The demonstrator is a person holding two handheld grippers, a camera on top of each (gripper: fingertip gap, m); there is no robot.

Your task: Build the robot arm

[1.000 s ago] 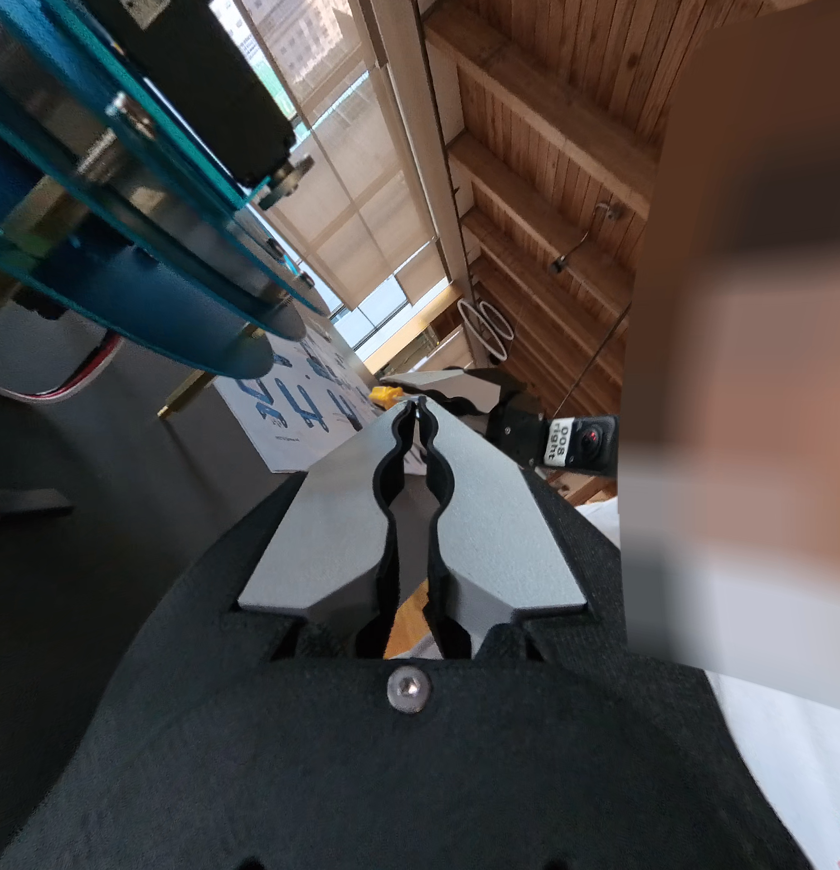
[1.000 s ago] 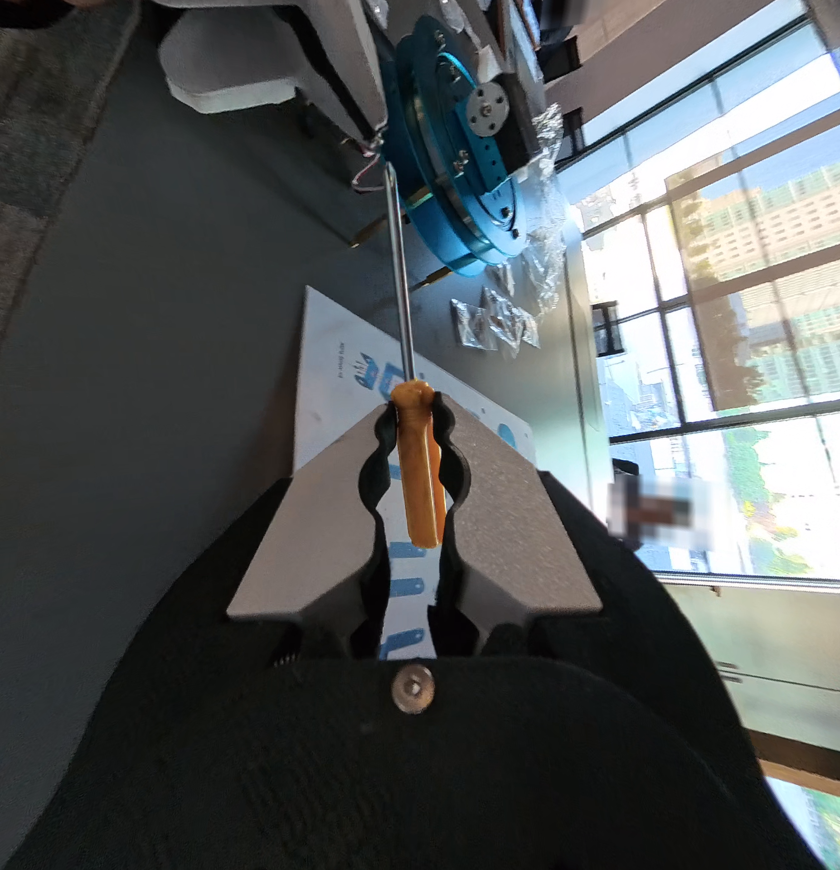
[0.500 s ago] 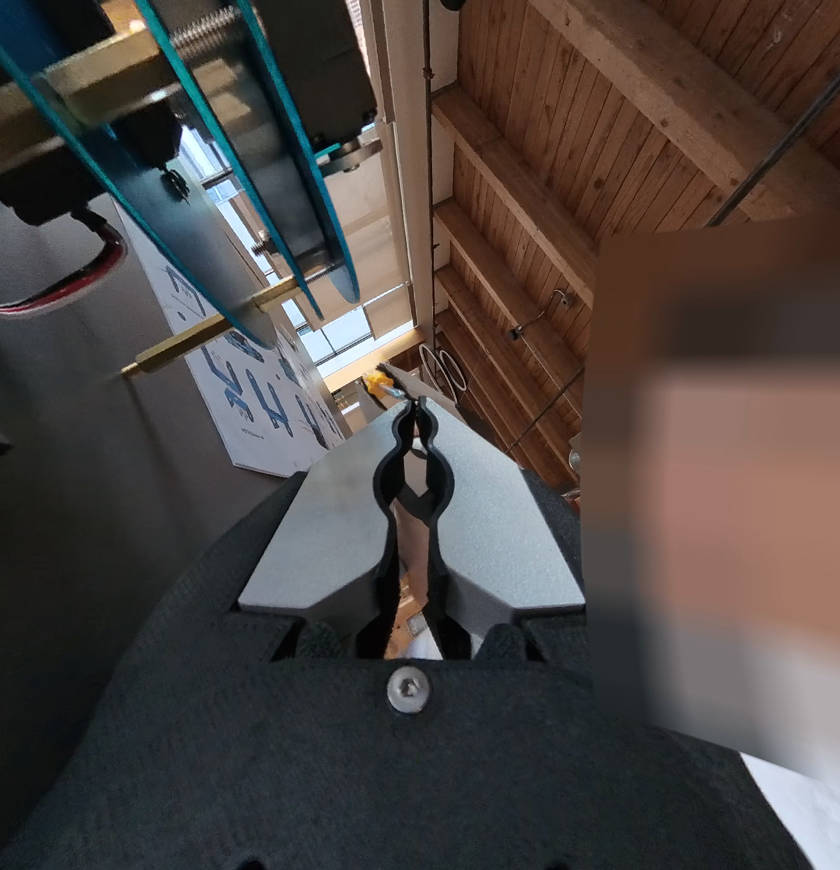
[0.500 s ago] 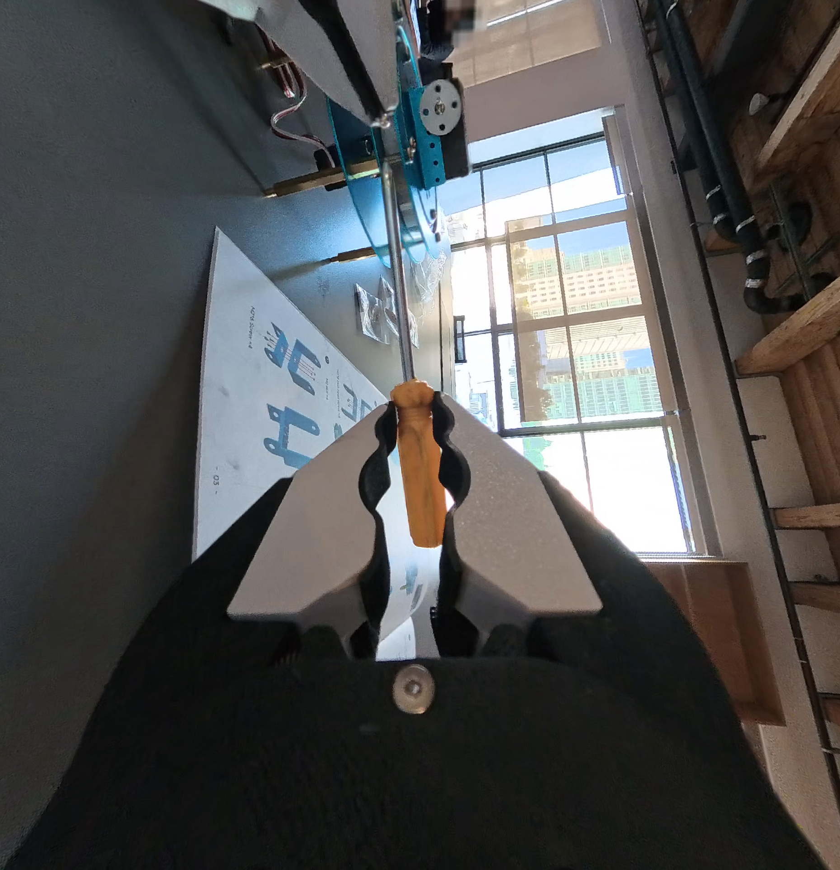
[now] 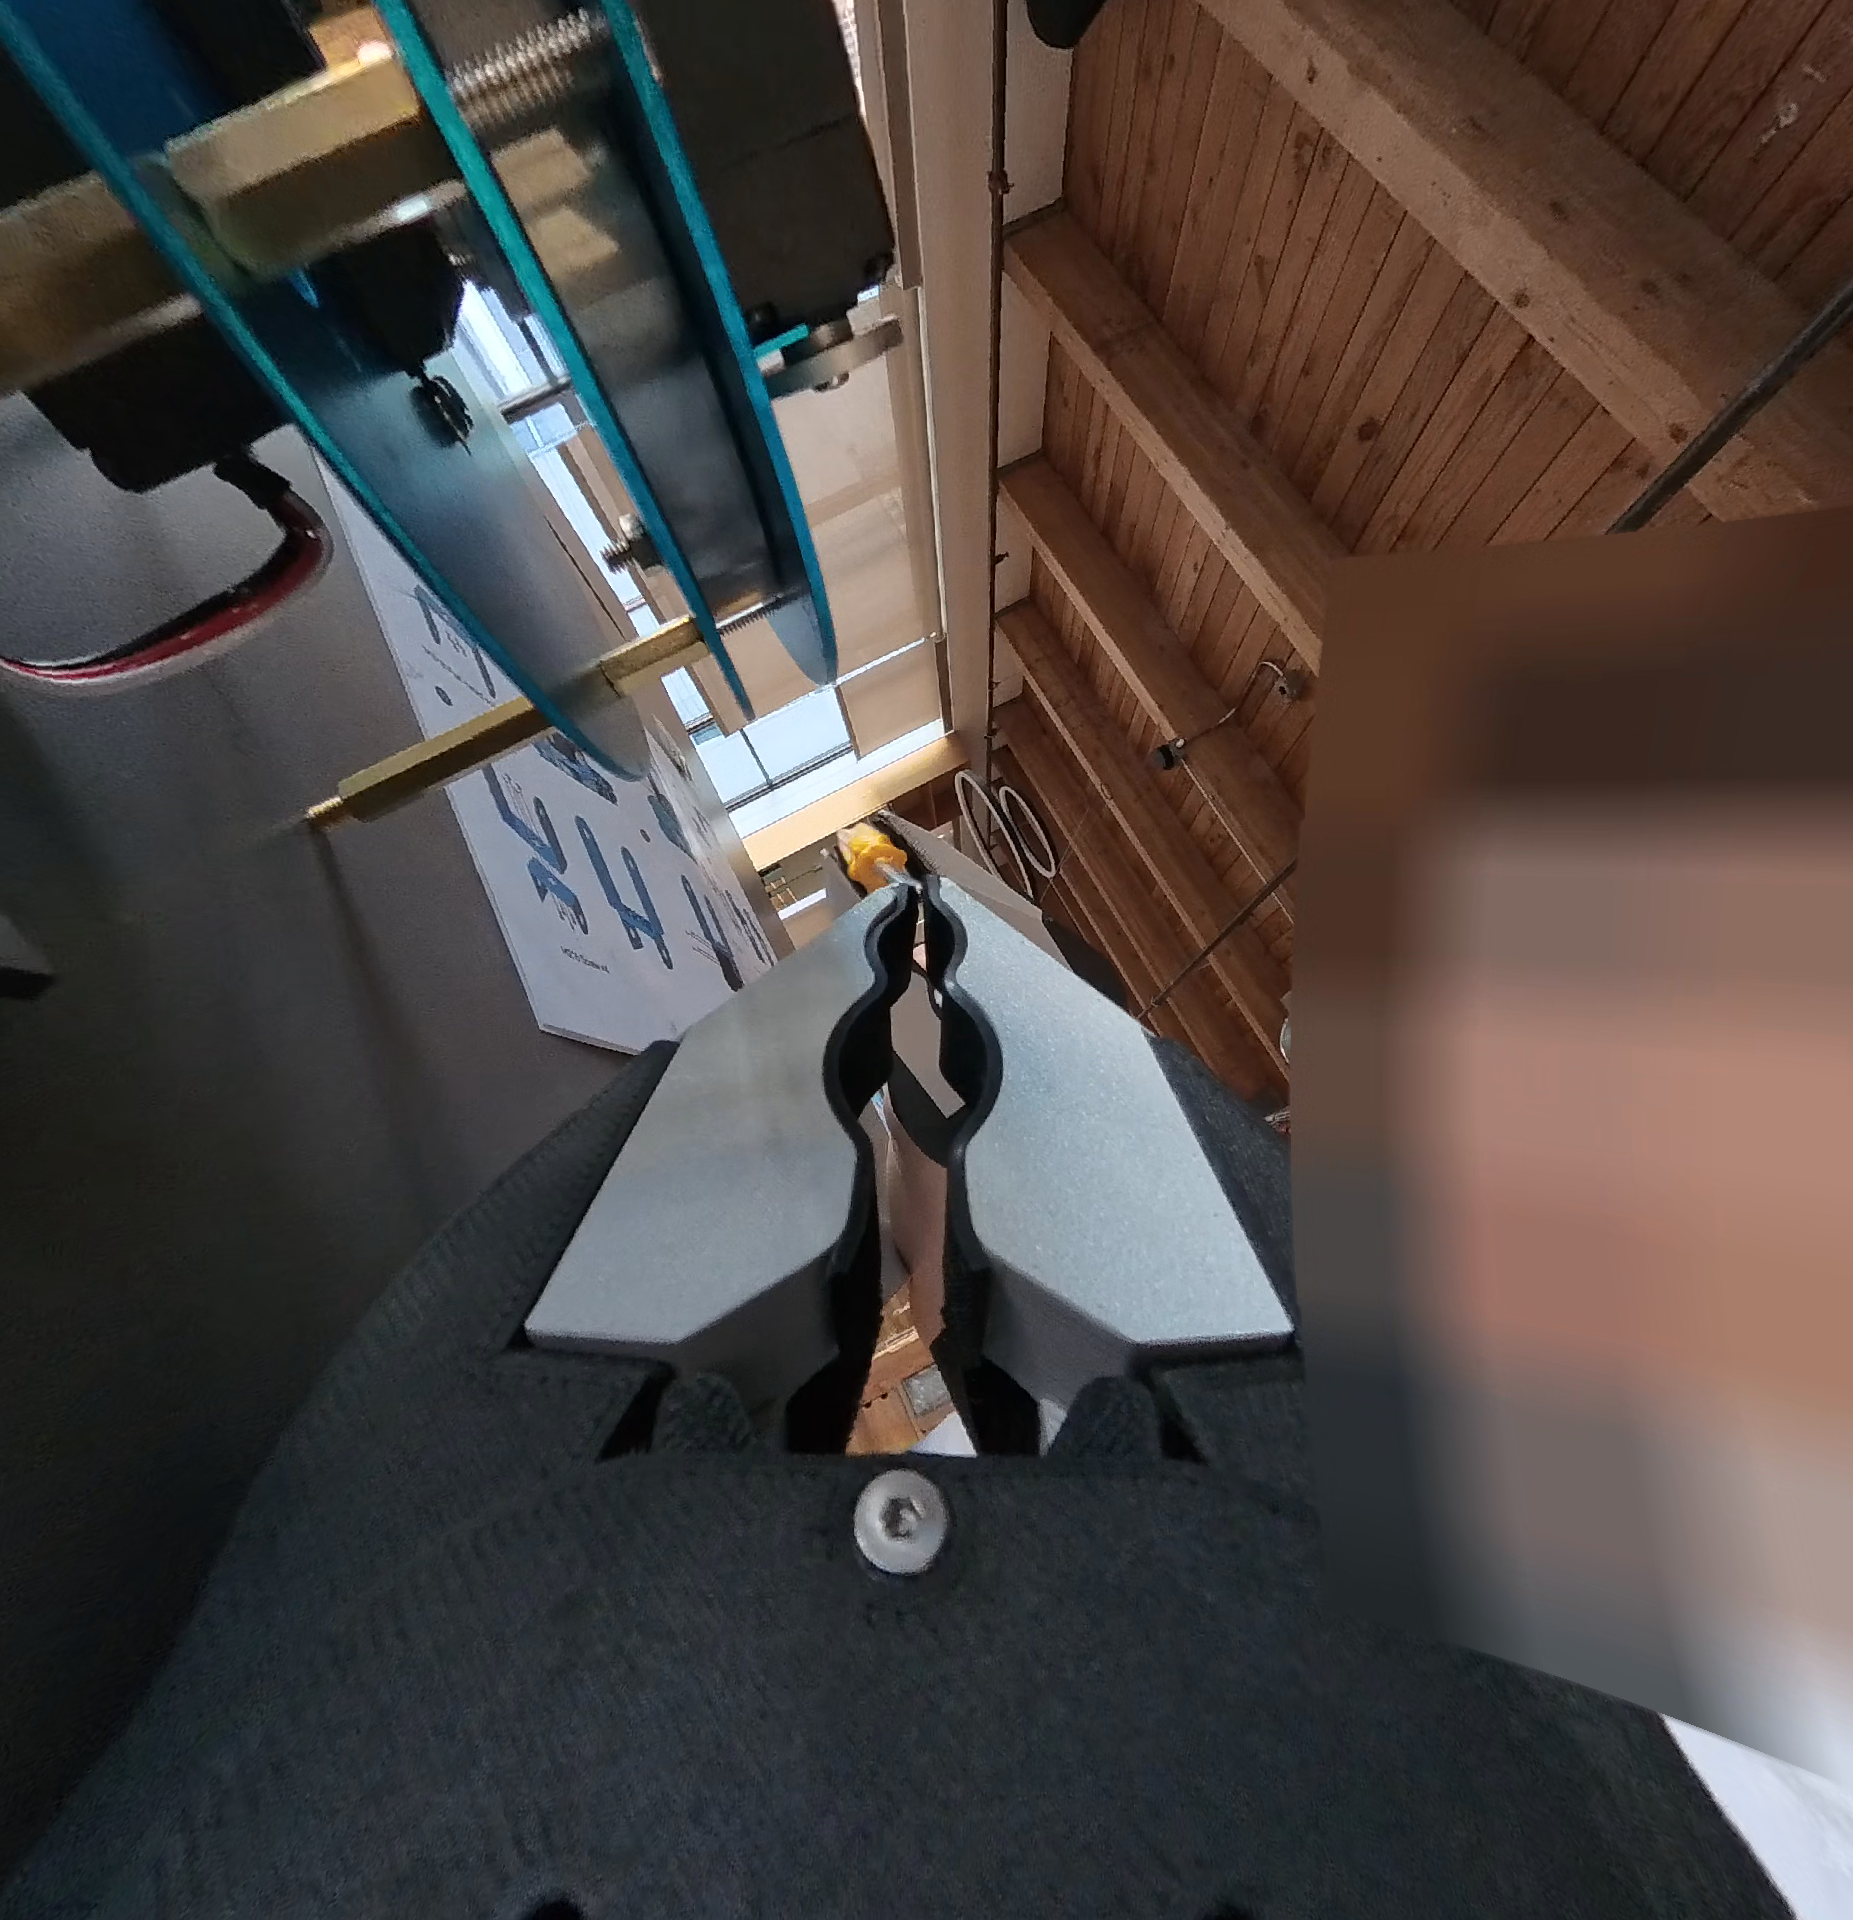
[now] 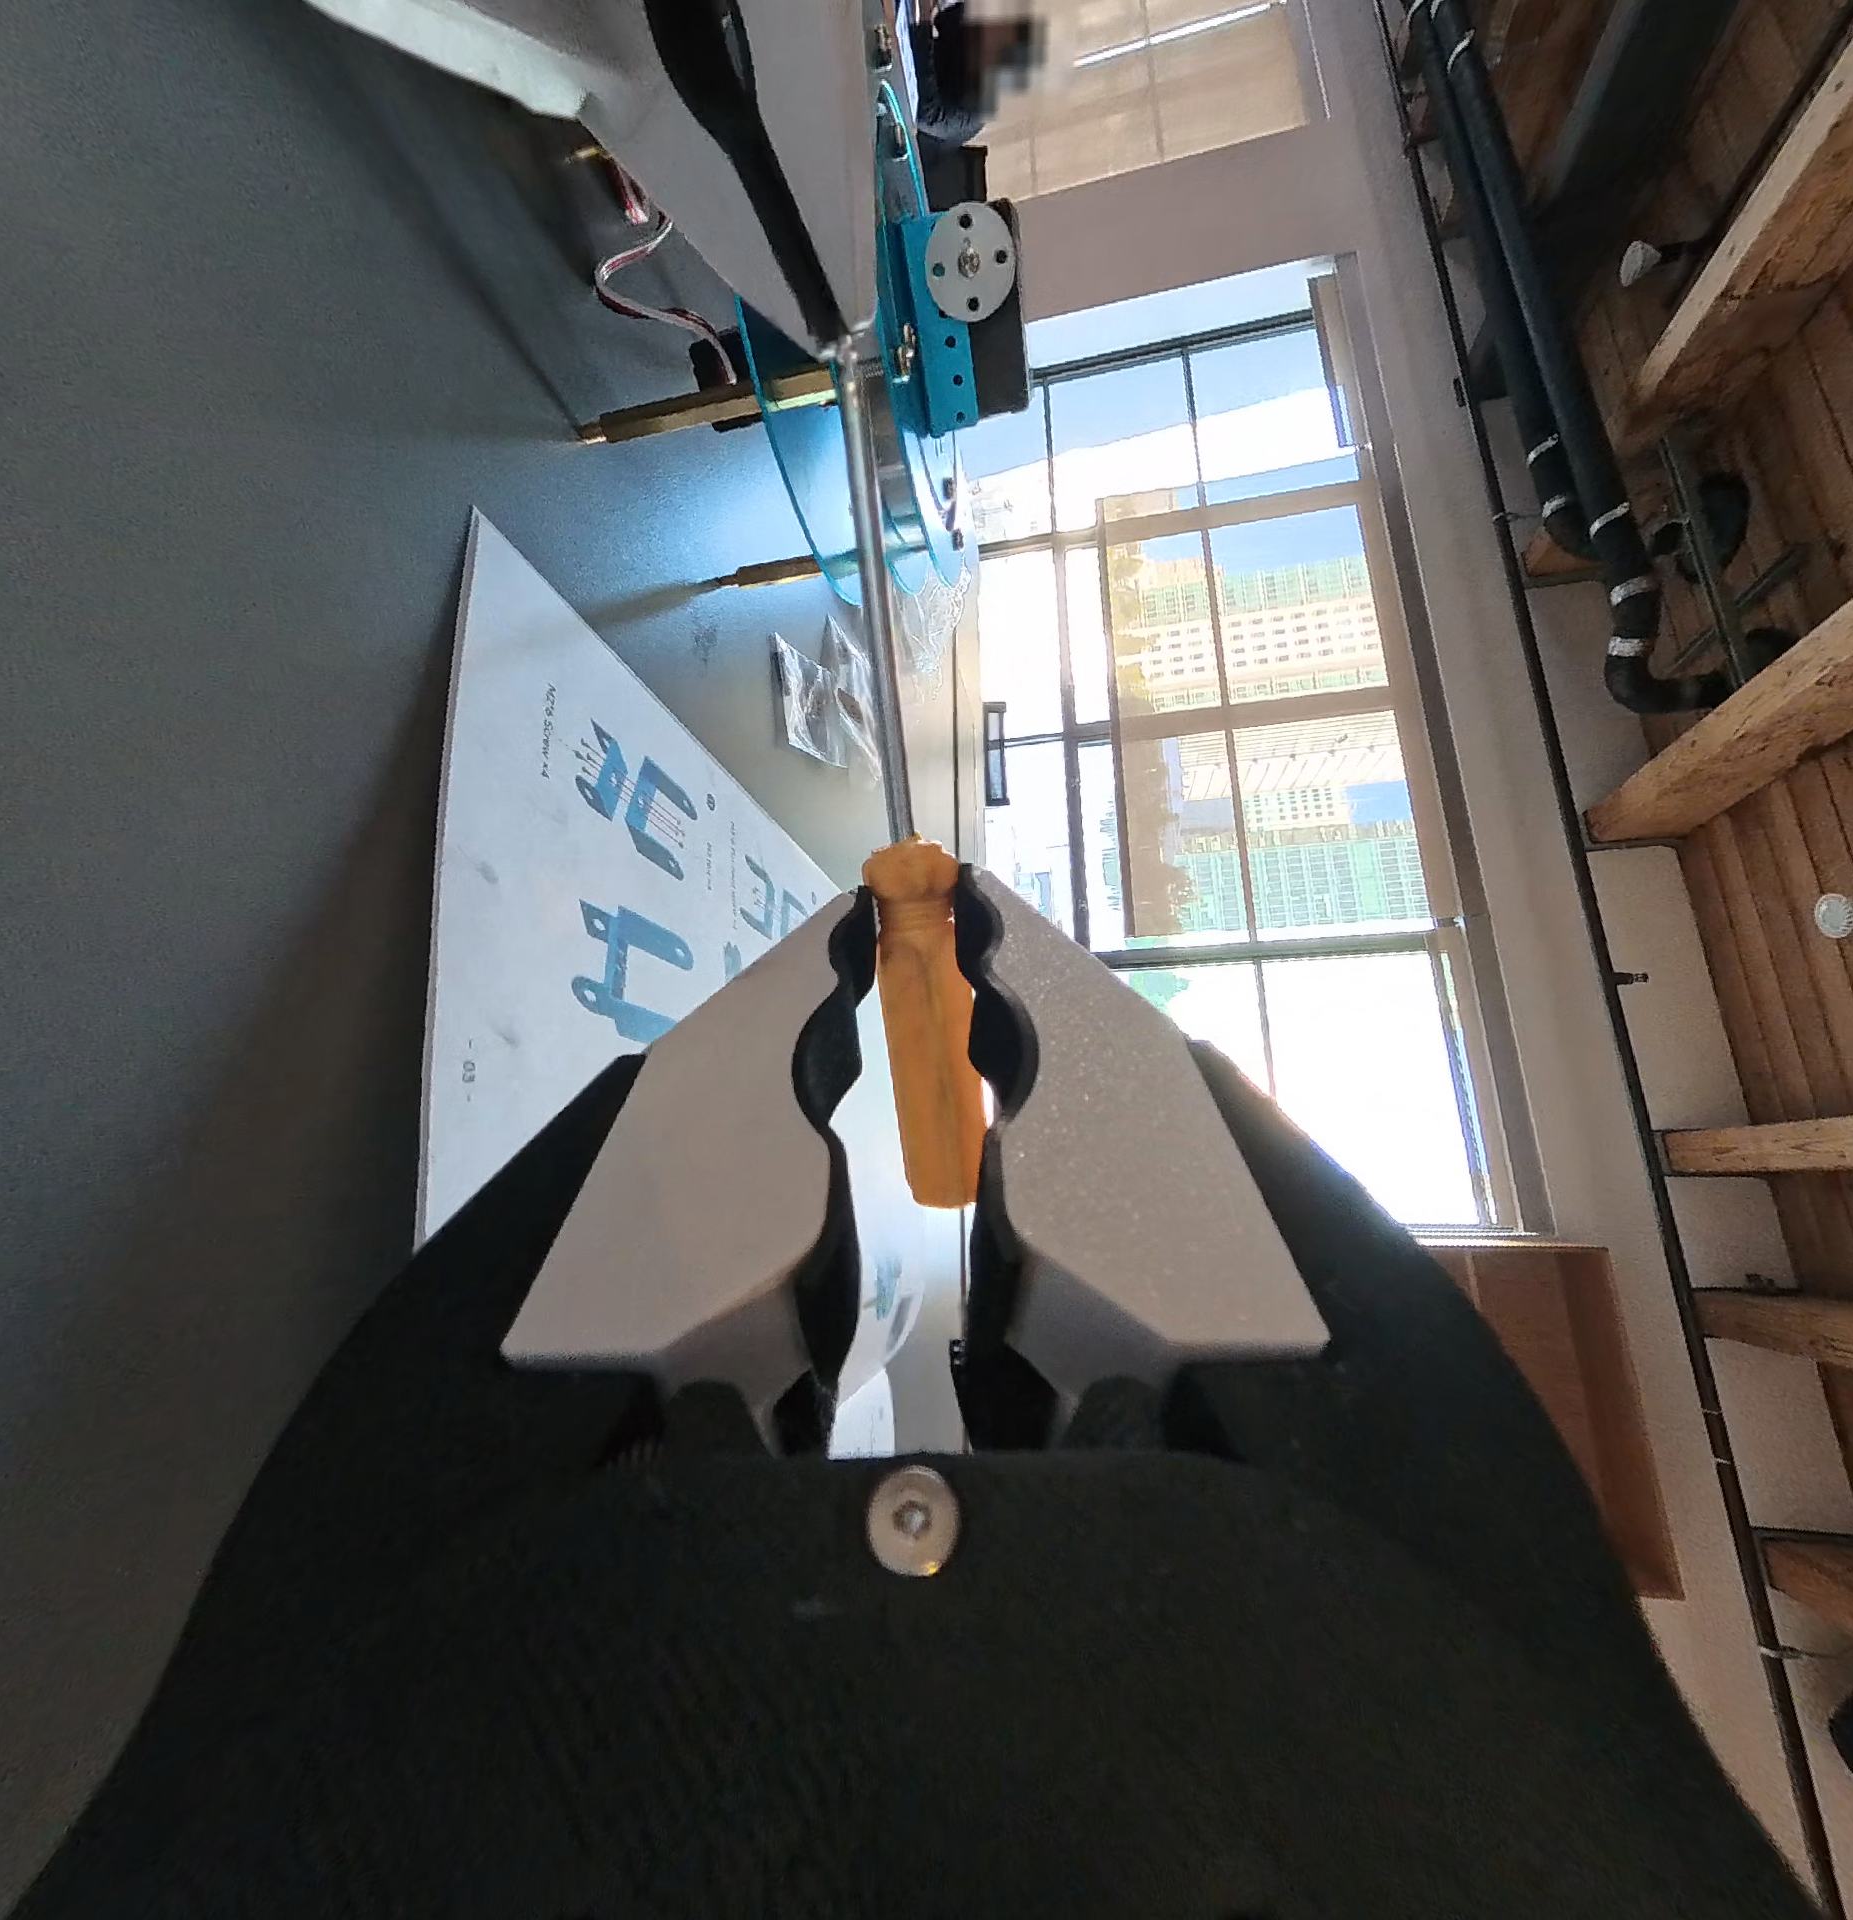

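**Screwdriver held in line, tip at the blue assembly**

We log the right gripper point(image 6: 906, 894) clamped on the orange handle of the screwdriver point(image 6: 927, 1039). The handle sits lengthwise in the scalloped pads, and the steel shaft runs straight out along the fingers. The far tip meets the blue assembly point(image 6: 937, 343) at its bracket, just beside a brass standoff point(image 6: 693, 410). We cannot tell whether the tip is seated in a screw head.

The left gripper point(image 5: 917, 904) is narrowed almost to touching, and we see nothing between its pads. The blue plates of the assembly loom close on its near left. The right wrist view puts its grey fingers right against the assembly by the shaft tip (contact likely, not confirmed).

Our judgement on the grip: the handle's butt end lies free between the pads, so the front scallops carry the hold. Shaft and fingers need to stay collinear, or the tip may skate off.

Around them: the instruction sheet point(image 6: 548, 883) lies flat on the grey table point(image 6: 174, 727), with small clear bags point(image 6: 818, 707) beyond it and red-and-white wires point(image 5: 226, 623) on the left.
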